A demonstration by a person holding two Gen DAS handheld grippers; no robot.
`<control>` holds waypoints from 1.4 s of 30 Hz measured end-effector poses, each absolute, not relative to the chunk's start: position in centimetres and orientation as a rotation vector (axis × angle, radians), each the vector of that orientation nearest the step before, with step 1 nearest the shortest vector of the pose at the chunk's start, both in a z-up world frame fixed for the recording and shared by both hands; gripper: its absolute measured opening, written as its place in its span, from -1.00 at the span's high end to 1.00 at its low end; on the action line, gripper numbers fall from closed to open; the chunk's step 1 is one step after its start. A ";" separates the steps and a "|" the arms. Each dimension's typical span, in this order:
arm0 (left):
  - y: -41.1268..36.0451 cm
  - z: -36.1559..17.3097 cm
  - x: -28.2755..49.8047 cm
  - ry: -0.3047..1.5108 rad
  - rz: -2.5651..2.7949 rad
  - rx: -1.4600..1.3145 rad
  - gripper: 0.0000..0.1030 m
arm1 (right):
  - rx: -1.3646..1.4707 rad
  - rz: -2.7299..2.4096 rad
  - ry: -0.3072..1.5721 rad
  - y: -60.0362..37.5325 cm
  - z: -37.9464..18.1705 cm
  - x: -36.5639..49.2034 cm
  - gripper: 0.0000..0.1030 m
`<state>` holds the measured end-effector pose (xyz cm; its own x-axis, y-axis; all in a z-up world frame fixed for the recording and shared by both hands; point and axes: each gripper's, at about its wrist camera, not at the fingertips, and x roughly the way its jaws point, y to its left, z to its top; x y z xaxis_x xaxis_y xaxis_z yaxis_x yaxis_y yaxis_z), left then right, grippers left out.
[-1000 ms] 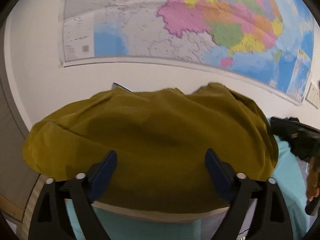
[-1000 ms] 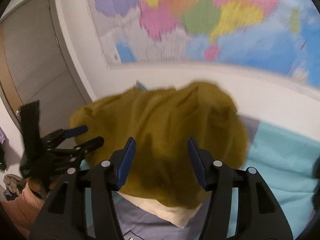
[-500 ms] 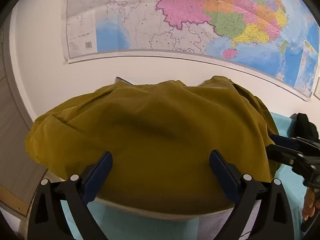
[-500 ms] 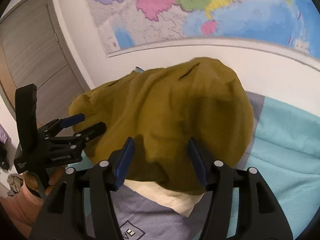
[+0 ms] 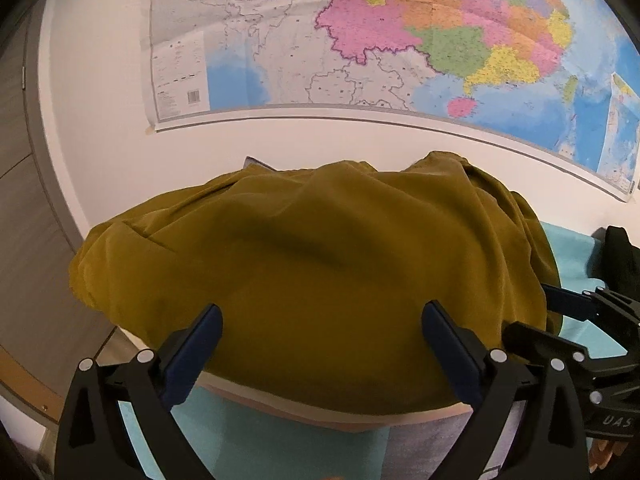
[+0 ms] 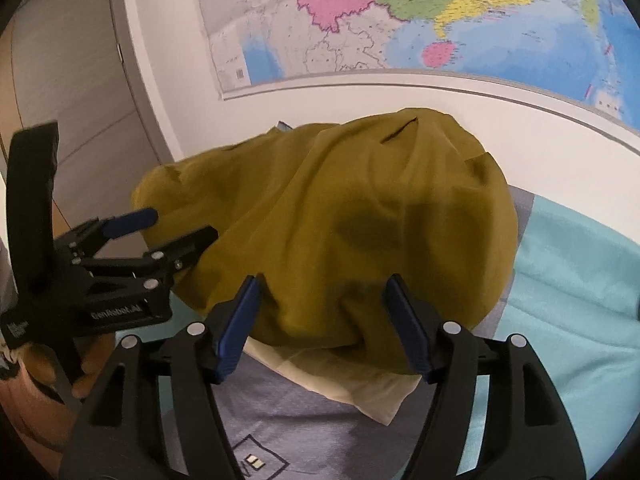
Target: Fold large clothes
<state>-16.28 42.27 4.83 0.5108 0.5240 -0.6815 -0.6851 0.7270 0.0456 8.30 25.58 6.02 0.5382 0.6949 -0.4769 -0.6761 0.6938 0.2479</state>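
Right wrist view alone shows a cream pillow beneath the mustard garment; both hand-held grippers gape empty.

A teal bed carries a cream pillow under the mustard garment.

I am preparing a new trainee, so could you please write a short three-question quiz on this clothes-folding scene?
1. True or false: the mustard-yellow fabric garment lies flat and neatly folded.
2. What hangs on the white wall behind the garment? A) a mirror B) a colourful paper map C) a clock
3. Fill in: the garment lies bunched over a cream ______ on the teal bedsheet.

Key:
1. False; it is a bunched heap. The left gripper and right gripper are both open in front of it, the right one's jaws having just been opening with nothing pinched.
2. B
3. pillow
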 end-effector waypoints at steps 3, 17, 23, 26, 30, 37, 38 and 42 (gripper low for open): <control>41.7 5.4 -16.8 0.727 0.740 -0.264 -0.87 | 0.036 0.806 0.549 25.0 6.4 7.4 -0.40; 38.5 5.9 -20.7 0.683 0.838 -0.318 -0.87 | 0.030 0.807 0.485 22.9 6.4 2.3 -0.78; 37.2 6.2 -21.7 0.688 0.863 -0.315 -0.87 | 0.021 0.795 0.480 22.2 6.3 0.9 -0.85; 36.5 6.5 -22.1 0.683 0.870 -0.304 -0.87 | 0.022 0.801 0.476 21.9 6.3 0.3 -0.88; 35.9 6.5 -22.5 0.683 0.862 -0.313 -0.87 | 0.016 0.787 0.474 21.6 6.2 -0.4 -0.89; 35.2 6.5 -22.8 0.684 0.847 -0.328 -0.87 | 0.012 0.781 0.489 21.1 5.8 -1.2 -0.89; 35.1 6.5 -22.9 0.683 0.843 -0.330 -0.87 | 0.013 0.782 0.490 21.0 5.8 -1.3 -0.89; 34.6 6.5 -23.1 0.681 0.842 -0.320 -0.87 | 0.020 0.778 0.479 20.7 6.0 -1.6 -0.89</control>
<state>-23.08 34.62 6.54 0.4736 0.5762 -0.6661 -0.7719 0.6357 0.0011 -1.64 20.66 6.01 0.6110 0.6785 -0.4079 -0.6695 0.7178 0.1913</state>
